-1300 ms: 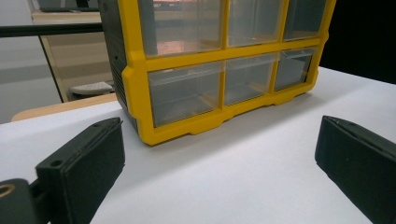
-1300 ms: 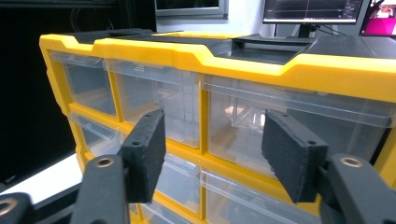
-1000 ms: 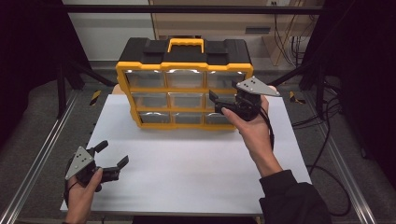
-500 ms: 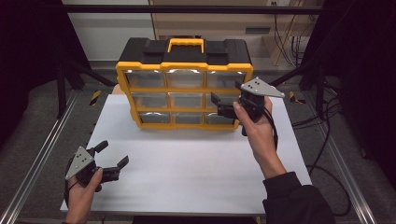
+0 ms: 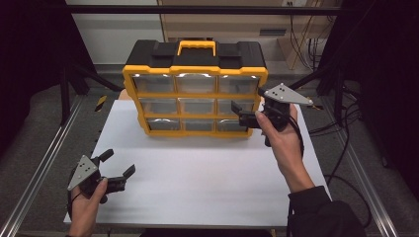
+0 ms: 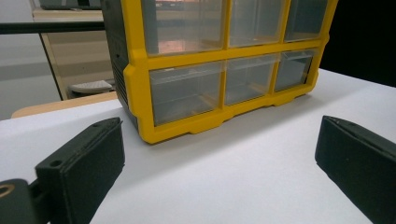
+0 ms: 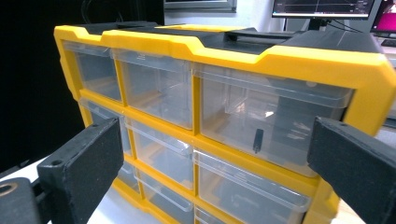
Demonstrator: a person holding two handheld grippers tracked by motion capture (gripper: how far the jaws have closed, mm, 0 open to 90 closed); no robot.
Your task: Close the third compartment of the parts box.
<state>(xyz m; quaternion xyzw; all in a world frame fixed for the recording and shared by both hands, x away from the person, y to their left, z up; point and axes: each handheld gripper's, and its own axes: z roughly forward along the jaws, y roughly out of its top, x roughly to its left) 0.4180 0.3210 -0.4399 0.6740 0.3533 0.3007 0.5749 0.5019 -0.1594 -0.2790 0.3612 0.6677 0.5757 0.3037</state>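
Left gripper (image 5: 114, 170) idles near the desk (image 5: 207, 187) edge, jaws wide and empty. Farther back, right gripper (image 5: 240, 114), jaws just opened wide, faces the yellow drawer organizer (image 5: 195, 89); a misaimed reach could shove it backward.

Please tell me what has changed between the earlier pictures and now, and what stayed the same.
The right gripper has drawn back a little toward the right edge of the organizer, and its jaws have just been opening, with nothing between them. It took hold of nothing. The left gripper stayed at the near left of the table, open and holding nothing. The organizer did not move and its drawers are shut as before.
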